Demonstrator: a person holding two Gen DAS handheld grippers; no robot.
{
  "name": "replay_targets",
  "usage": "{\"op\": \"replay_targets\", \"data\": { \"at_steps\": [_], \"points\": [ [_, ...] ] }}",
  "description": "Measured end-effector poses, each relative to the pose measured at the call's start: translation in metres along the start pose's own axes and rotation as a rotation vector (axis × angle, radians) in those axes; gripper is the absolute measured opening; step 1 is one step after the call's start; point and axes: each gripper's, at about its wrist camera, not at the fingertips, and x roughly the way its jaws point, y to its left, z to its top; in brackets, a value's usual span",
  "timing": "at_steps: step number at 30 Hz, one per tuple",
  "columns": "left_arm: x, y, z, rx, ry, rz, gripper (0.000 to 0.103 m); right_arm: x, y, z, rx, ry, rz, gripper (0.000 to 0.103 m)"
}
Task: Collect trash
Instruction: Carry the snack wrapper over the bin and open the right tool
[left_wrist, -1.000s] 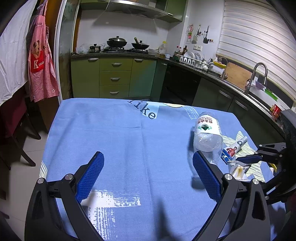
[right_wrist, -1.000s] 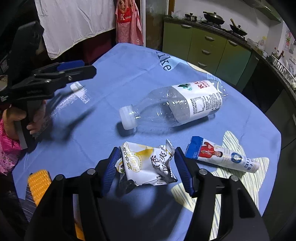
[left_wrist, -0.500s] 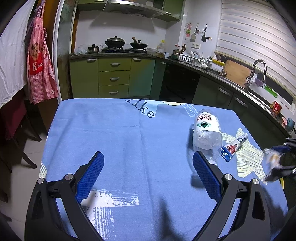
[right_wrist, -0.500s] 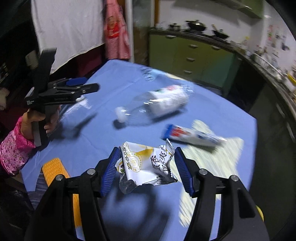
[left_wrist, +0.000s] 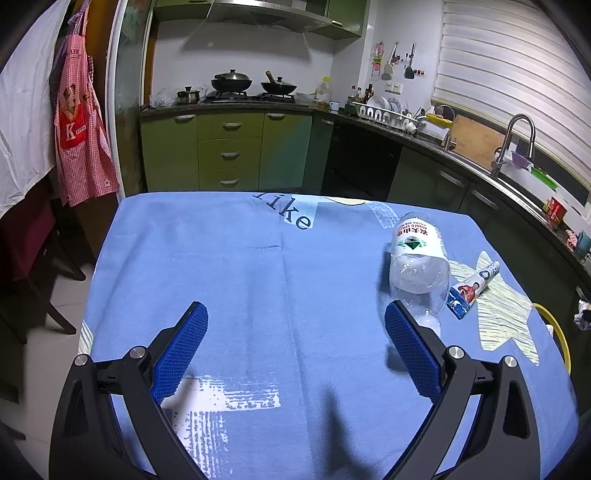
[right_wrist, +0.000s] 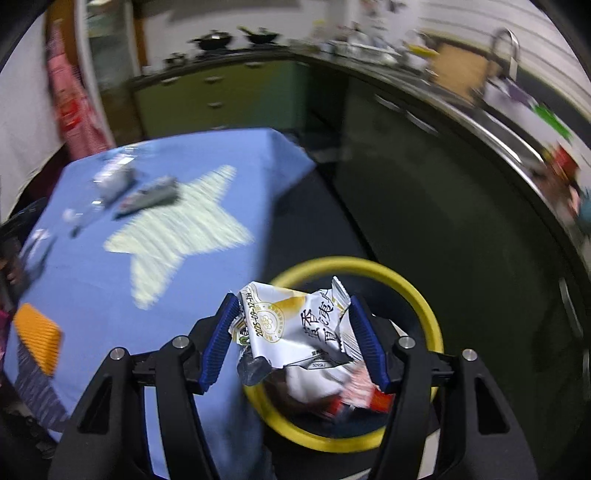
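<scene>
My right gripper (right_wrist: 293, 334) is shut on a crumpled white and yellow snack wrapper (right_wrist: 295, 325) and holds it over a yellow-rimmed bin (right_wrist: 424, 302) beside the table's edge. Other trash, white and red, lies inside the bin. My left gripper (left_wrist: 295, 349) is open and empty above the blue tablecloth (left_wrist: 240, 266). An empty clear plastic bottle (left_wrist: 419, 262) lies on its side just past my left gripper's right finger. A blue and white wrapper (left_wrist: 474, 286) lies to the right of the bottle. Both show blurred in the right wrist view, the bottle (right_wrist: 110, 179) and the wrapper (right_wrist: 151, 195).
The bin's yellow rim (left_wrist: 554, 328) shows off the table's right edge in the left wrist view. Dark kitchen cabinets (right_wrist: 424, 184) run close behind the bin. Green cabinets (left_wrist: 229, 155) stand beyond the table's far edge. A chair (left_wrist: 33, 251) stands left of the table.
My right gripper has swung with the snack wrapper from over the table to over the yellow-rimmed bin. The left gripper has stayed open and hardly moved.
</scene>
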Motion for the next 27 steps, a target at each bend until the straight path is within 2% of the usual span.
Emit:
{"op": "replay_targets", "data": {
  "at_steps": [3,6,8,13,19,22,27],
  "points": [
    [0.001,-0.002,-0.001,0.008,0.002,0.004,0.095,0.020,-0.017,-0.007,0.032,0.031,-0.031,0.060],
    [0.001,-0.002,-0.001,0.010,0.001,0.004,0.095,0.039,-0.023,-0.008,0.053,0.051,-0.045,0.072],
    [0.002,-0.002,-0.001,0.008,0.002,0.003,0.095,0.044,-0.026,-0.009,0.069,0.055,-0.048,0.072],
    [0.002,-0.004,-0.001,0.011,0.007,-0.004,0.095,0.027,-0.030,-0.017,0.100,0.023,-0.044,0.079],
    [0.001,-0.005,-0.003,0.023,0.006,-0.007,0.095,0.025,-0.037,-0.019,0.116,0.037,-0.062,0.083],
    [0.001,-0.004,-0.002,0.016,0.007,-0.008,0.095,0.022,-0.033,-0.019,0.102,0.026,-0.050,0.091],
    [0.001,-0.004,-0.003,0.021,0.010,-0.010,0.095,0.017,-0.031,-0.019,0.111,0.014,-0.046,0.091]
  ]
}}
